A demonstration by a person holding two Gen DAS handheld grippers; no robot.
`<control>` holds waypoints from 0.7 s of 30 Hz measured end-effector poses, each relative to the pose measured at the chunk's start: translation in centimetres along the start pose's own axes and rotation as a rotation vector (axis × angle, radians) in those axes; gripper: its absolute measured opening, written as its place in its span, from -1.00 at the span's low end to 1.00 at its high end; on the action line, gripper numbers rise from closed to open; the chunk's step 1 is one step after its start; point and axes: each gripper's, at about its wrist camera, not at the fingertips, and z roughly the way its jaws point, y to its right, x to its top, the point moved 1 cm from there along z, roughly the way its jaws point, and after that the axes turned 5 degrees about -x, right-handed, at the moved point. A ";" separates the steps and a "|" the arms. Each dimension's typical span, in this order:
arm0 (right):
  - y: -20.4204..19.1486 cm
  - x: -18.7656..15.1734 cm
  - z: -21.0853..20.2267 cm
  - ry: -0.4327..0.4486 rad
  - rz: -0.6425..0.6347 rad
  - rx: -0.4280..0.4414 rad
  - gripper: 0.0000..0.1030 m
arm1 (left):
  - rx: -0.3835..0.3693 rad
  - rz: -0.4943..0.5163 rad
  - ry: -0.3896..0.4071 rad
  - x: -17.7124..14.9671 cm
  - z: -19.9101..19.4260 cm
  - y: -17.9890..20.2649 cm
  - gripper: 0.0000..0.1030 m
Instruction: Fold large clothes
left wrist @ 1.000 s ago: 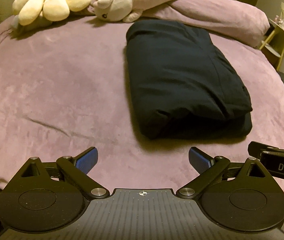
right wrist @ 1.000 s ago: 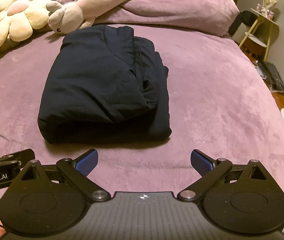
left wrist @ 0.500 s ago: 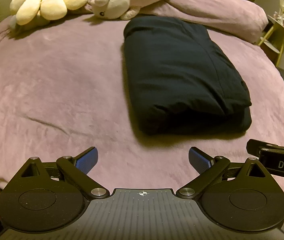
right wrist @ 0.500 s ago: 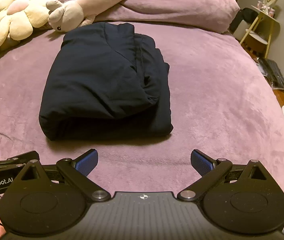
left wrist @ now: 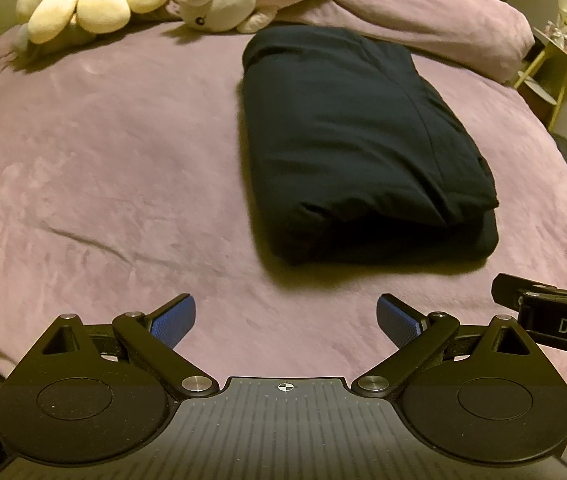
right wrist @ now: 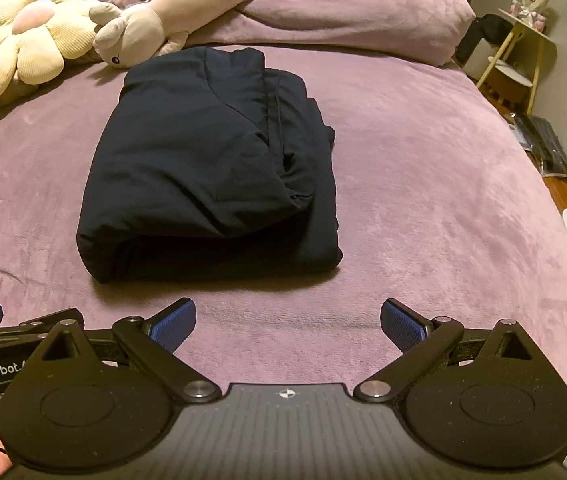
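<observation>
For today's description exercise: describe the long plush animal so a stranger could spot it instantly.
Start at the purple bed. At its far end, just beyond the folded dark garment, lies the long plush animal. Unlike the yellow flower cushion beside it, it is pale pink-beige with printed writing along its body.

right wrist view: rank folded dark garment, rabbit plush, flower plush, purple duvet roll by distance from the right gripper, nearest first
From the right gripper:
1. Folded dark garment, straight ahead and slightly left on the bed.
2. Rabbit plush, its head just beyond the garment's far left corner.
3. Flower plush, far left, and purple duvet roll, along the far edge to the right: too close to call.
</observation>
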 end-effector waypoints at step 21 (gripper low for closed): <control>0.0 0.0 -0.3 0.007 0.005 -0.004 0.93 | 0.022 0.049 0.017 -0.2 -0.3 1.0 0.94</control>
